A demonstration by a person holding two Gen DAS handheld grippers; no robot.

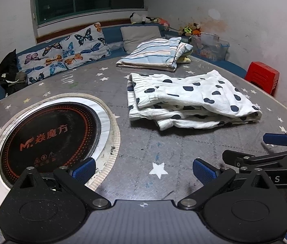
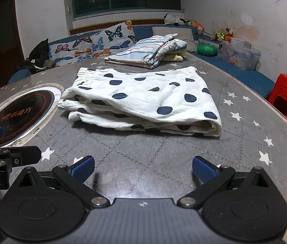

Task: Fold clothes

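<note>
both my left gripper (image 1: pixel 142 169) and right gripper (image 2: pixel 142 167) hang released over the table (image 2: pixel 143 158). ahead lies the spotted garment (image 2: pixel 143 101), folded but ragged on its left edge. i'd pinch matching corners, lift evenly, then square the layers.

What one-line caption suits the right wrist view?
Open right gripper faces a folded polka-dot garment on the star-patterned table, striped folded clothes behind.
</note>
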